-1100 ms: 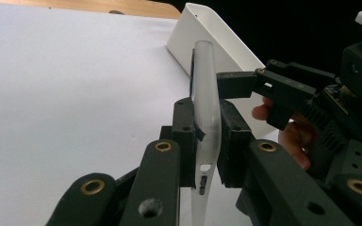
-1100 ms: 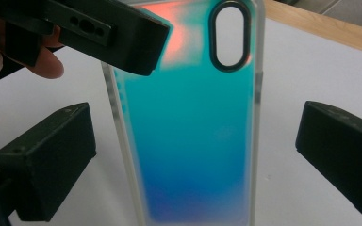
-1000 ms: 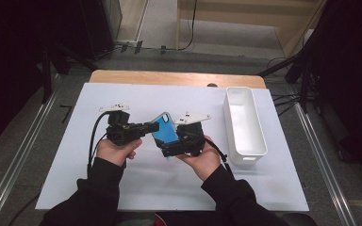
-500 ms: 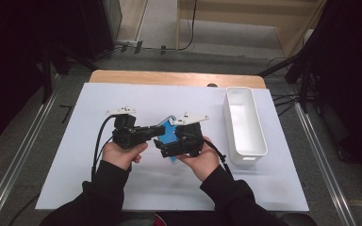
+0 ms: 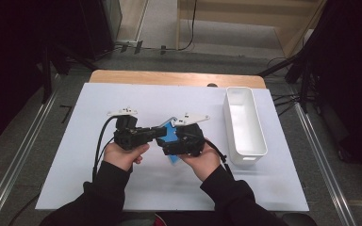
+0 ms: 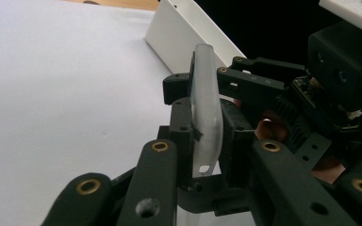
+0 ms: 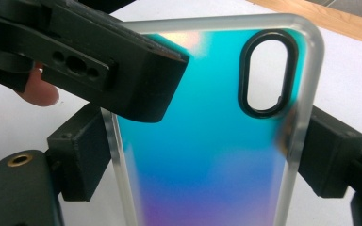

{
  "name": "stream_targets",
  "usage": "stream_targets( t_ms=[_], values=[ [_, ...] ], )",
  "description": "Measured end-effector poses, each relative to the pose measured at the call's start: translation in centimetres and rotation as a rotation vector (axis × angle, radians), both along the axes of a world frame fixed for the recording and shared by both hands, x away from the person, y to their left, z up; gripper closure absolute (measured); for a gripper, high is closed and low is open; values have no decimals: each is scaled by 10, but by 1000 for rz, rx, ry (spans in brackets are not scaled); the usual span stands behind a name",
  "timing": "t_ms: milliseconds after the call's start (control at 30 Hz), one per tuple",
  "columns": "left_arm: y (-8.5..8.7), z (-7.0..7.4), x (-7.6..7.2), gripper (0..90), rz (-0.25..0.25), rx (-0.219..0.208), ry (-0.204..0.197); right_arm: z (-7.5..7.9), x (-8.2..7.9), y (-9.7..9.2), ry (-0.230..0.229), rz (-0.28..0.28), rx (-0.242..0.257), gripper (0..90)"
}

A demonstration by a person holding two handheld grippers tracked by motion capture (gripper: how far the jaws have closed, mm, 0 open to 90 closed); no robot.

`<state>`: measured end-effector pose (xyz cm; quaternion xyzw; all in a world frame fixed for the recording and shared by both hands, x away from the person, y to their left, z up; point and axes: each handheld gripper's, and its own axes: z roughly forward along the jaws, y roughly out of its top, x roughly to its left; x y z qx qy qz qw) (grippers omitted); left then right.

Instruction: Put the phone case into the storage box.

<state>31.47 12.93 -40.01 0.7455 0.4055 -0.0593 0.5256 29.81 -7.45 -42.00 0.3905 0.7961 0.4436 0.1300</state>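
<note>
L gripper [image 5: 162,133] fingers clamp phone case [image 7: 207,141] faces | R gripper [image 5: 169,143] fingers closing on case edges

A long white bin [image 5: 245,123] is sitting empty on the right side of the white sheet [image 5: 122,99] that is covering the tabletop [image 5: 169,77], whose wooden edge is showing along the far side. Black stands [image 5: 306,56] and cables [image 5: 188,28] are lying on the grey floor [image 5: 23,141] around it.
</note>
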Motion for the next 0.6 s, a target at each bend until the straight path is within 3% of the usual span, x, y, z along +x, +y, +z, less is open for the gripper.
stream_targets(
  t_ms=[600],
  values=[
    [14,10,5,603,29,-28,-15,-1,2,-1,17,13,-10,147]
  ],
)
